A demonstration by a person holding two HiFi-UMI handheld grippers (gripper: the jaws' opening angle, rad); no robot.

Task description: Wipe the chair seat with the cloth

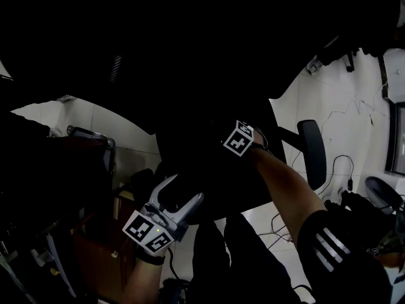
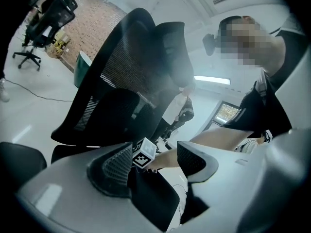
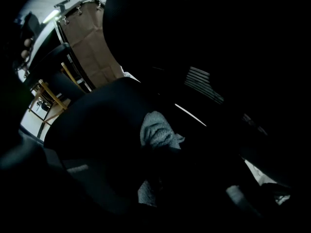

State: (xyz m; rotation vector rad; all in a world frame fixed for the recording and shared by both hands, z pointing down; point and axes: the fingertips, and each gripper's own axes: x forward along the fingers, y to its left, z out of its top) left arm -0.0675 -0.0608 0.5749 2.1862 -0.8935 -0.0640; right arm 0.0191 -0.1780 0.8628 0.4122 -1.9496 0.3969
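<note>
No words, numbers, brand names or signs can be read in any view. The only printed marks are black-and-white square code patterns, which are blocks and not letters or digits. One set stands on the left gripper's marker cube point(image 1: 149, 232). Another stands on the right gripper's marker cube point(image 1: 238, 138), which also shows small in the left gripper view point(image 2: 143, 154). A lit screen point(image 2: 227, 111) in the background of the left gripper view is too blurred to read. The person's dark sleeve point(image 1: 329, 246) bears three plain white stripes. The right gripper view is too dark to show any print.
</note>
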